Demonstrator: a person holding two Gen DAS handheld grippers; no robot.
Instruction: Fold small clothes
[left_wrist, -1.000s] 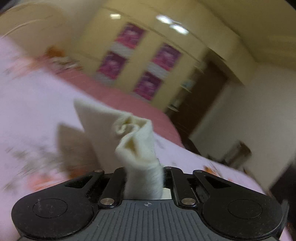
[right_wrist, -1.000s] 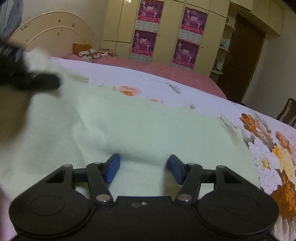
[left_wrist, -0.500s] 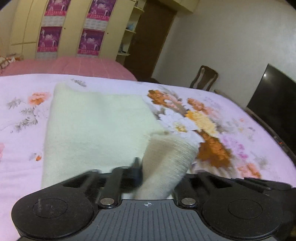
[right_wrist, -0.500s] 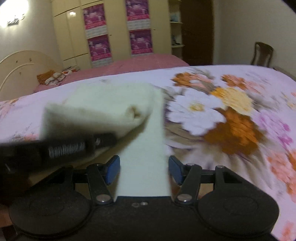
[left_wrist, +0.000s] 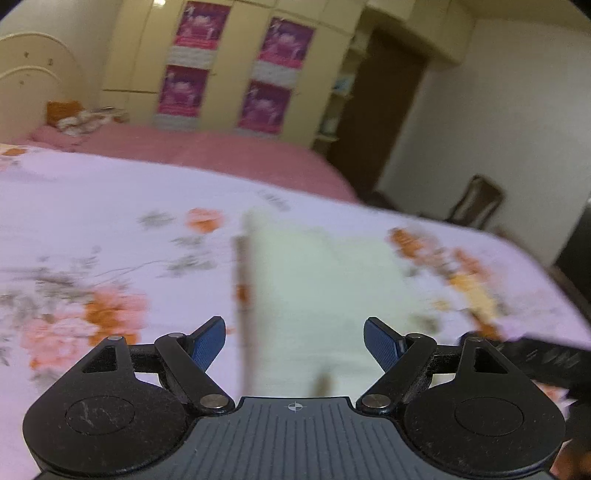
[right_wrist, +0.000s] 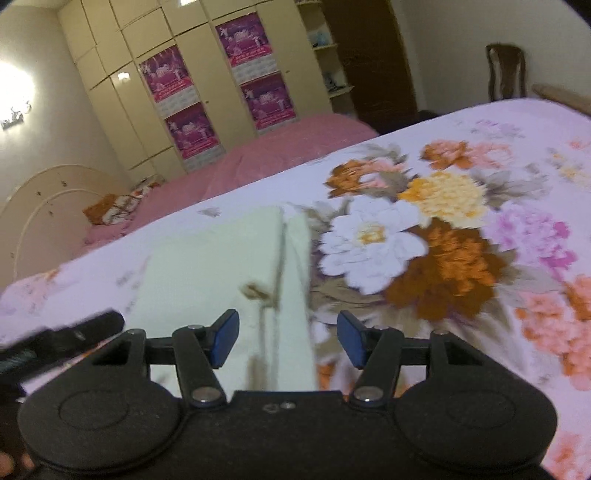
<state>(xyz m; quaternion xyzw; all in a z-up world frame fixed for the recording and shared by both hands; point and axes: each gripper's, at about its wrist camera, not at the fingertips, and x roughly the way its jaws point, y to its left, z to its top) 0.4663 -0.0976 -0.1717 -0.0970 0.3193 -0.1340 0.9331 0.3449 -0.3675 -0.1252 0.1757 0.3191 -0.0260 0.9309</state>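
Note:
A cream knitted garment (left_wrist: 321, 284) lies folded flat on the floral bedsheet (left_wrist: 92, 236). In the right wrist view the garment (right_wrist: 210, 266) shows a folded layer with a narrow strip along its right side. My left gripper (left_wrist: 294, 343) is open and empty just above the garment's near edge. My right gripper (right_wrist: 288, 338) is open and empty over the garment's right edge. The other gripper's black body shows at the right edge of the left wrist view (left_wrist: 535, 354) and at the left edge of the right wrist view (right_wrist: 59, 339).
The bed has a pink cover (left_wrist: 207, 151) at the far side and a cream headboard (left_wrist: 33, 81). Cream wardrobes with pink posters (right_wrist: 236, 77) stand behind. A dark door (left_wrist: 373, 110) and a wooden chair (left_wrist: 476, 199) are at the right.
My left gripper has opened and let go of the cream garment, which now lies folded flat. Both grippers have pulled back from it. The right gripper stays open.

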